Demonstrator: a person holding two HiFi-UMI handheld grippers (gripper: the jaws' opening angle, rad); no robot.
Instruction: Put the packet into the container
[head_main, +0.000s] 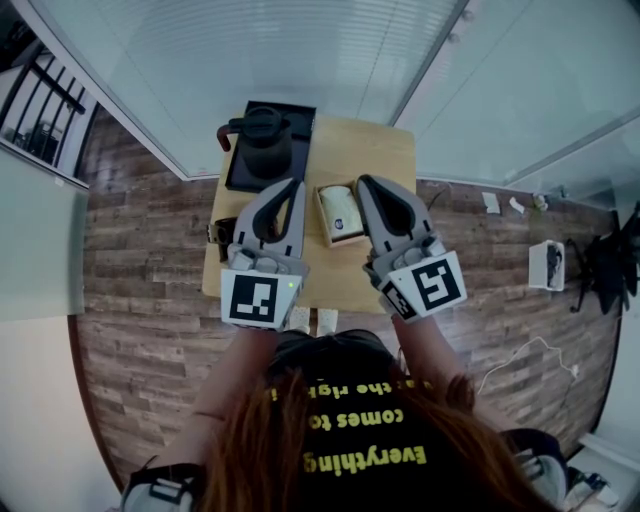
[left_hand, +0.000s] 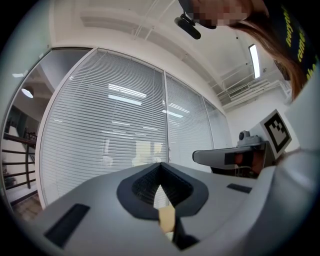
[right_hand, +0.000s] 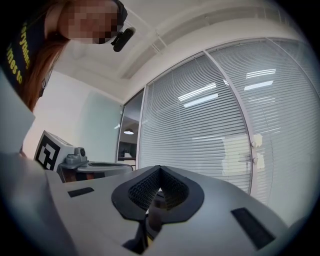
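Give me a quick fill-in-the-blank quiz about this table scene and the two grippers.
1. The black kettle stands on a black ____.
2. The cream container sits on the wooden ____.
3. The left gripper and the right gripper both have their jaws ____, with nothing held.
Missing words: tray; table; shut.

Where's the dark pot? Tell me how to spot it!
Find the small wooden table. A flat black tray lies at its far left corner, and the dark pot stands on it. It is round with a lid and handle, unlike the low pale box near the tray.
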